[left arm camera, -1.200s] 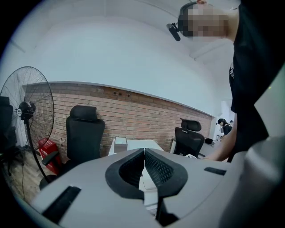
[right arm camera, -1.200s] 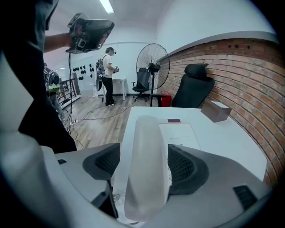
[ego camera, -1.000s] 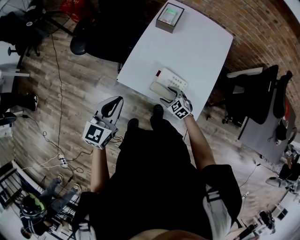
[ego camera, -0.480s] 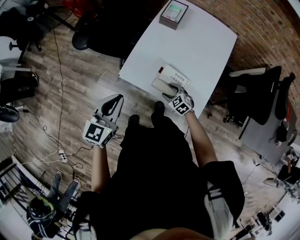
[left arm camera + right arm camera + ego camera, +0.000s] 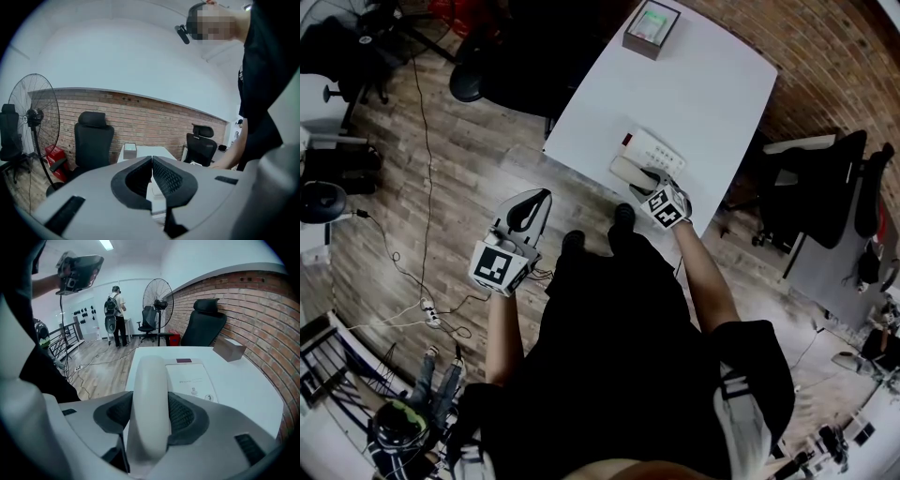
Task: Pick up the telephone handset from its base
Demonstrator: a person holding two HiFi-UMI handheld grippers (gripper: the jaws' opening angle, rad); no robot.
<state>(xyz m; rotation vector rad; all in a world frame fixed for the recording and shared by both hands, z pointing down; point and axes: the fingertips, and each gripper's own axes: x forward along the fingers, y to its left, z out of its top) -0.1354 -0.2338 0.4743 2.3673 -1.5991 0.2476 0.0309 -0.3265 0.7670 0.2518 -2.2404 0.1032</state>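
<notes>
A white telephone base (image 5: 653, 150) lies near the front edge of the white table (image 5: 694, 84), and its handset (image 5: 630, 171) rests along the base's left side. My right gripper (image 5: 652, 184) reaches down onto the handset's near end. In the right gripper view the handset (image 5: 150, 390) fills the gap between the jaws of the right gripper (image 5: 150, 414). These jaws have just been closing, and both pads now lie against the handset's sides, with the base (image 5: 192, 378) beyond. My left gripper (image 5: 528, 212) hangs over the floor, left of the table. Its jaws (image 5: 152, 161) meet with nothing between them.
A small grey box (image 5: 652, 28) stands at the table's far end. A black office chair (image 5: 502, 70) is left of the table and others (image 5: 825, 187) are to its right, by the brick wall. A standing fan (image 5: 158, 298) and cables (image 5: 422, 216) are on the wooden floor.
My right gripper stays at the handset's near end and the left one hangs in the same place. The whole head view has drifted slightly.
</notes>
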